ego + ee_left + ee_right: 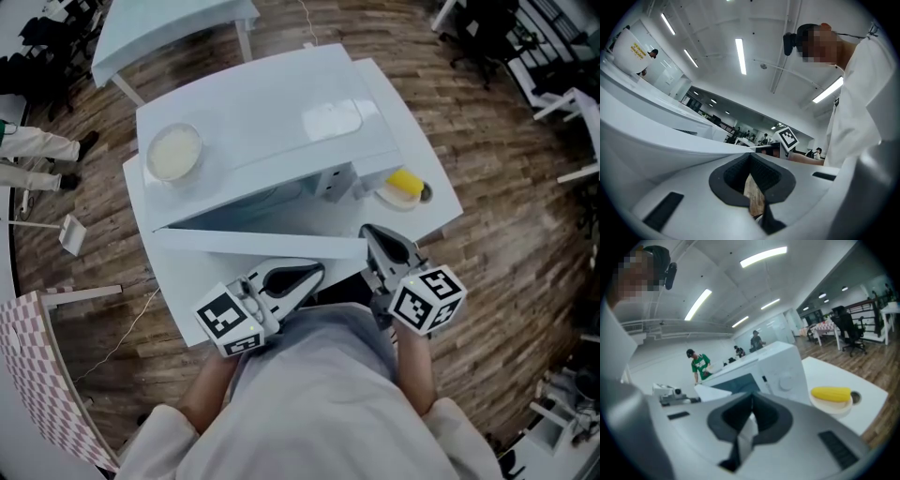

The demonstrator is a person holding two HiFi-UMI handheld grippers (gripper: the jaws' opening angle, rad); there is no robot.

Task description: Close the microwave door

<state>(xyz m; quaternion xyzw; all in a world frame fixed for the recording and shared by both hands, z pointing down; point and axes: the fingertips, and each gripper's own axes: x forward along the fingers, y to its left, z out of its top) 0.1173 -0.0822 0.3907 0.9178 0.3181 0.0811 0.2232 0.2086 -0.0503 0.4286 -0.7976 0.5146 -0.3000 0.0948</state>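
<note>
This is a large open-plan office or lab floor: long strip lights (740,56) run across a high white ceiling, and black office chairs (848,331) stand at desks at the right of the right gripper view. In the head view a wood-plank floor (497,262) carries bare white tables (173,33), one bearing a microwave (272,122). A person in a green shirt (698,364) stands far off at left of centre.
</note>
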